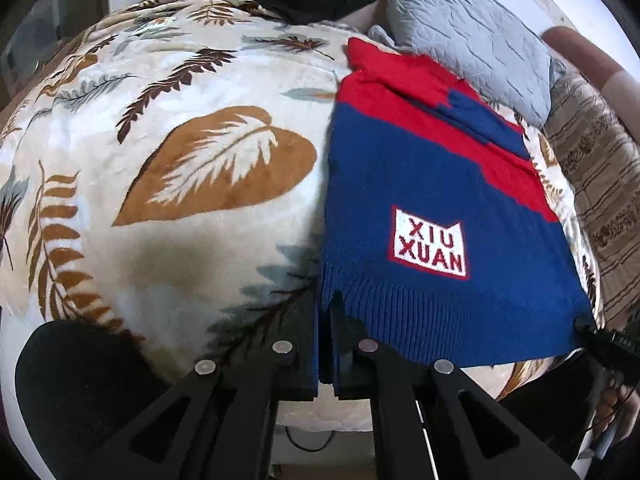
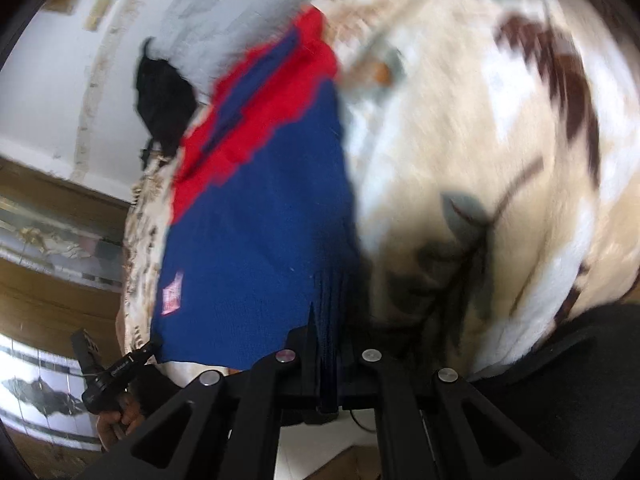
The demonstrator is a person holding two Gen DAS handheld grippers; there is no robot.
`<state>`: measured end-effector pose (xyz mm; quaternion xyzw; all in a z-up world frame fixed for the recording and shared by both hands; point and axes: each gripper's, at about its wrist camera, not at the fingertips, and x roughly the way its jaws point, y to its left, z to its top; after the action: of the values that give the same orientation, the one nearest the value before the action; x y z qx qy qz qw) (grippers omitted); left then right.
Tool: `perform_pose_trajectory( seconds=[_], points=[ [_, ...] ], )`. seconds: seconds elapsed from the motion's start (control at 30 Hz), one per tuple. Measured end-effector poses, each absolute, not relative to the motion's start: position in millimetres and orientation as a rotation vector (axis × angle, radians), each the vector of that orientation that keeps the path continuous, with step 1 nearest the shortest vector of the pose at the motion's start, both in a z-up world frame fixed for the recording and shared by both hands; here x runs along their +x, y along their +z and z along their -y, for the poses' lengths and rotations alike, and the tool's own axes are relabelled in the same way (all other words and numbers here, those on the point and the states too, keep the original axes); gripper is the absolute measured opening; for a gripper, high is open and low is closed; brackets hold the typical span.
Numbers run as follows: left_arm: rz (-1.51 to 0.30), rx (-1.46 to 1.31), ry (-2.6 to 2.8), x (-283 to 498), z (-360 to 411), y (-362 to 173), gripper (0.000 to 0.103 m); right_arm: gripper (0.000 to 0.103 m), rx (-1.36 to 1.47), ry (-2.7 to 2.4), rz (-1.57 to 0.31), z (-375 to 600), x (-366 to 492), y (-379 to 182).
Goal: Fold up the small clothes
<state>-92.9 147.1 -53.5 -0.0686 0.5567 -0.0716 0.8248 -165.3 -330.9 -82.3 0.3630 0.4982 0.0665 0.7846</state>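
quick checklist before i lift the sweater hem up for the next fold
1. Left tongs shut on the sweater hem corner: ok.
2. Right tongs shut on the other hem corner: ok.
3. Hem stretched flat between the two corners: ok.
4. Sleeve folded in over the red chest: ok.
5. Grey pillow clear of the collar: not ok, it sits right against it.
6. Collar end flat on the blanket: cannot tell.
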Motion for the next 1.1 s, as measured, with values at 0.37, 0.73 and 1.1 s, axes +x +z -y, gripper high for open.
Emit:
perform_pose_trajectory(
  seconds=[0.37,0.73,1.1],
  points=[
    [-1.225,-0.113,-0.125,-89,-142,-64,0.005,0.005,0.841,0.145,-1.137,337,-162,-110],
    [-1.223,-0.107,-0.119,-88,-139,-64,0.005,0.005,0.798,0.149,-1.139,331,-162,-110],
    [-1.215,-0.122,-0.145,-90,-143,-55,0.005,0.005,0.768,0.154,-1.127,334,-159,-95]
  ],
)
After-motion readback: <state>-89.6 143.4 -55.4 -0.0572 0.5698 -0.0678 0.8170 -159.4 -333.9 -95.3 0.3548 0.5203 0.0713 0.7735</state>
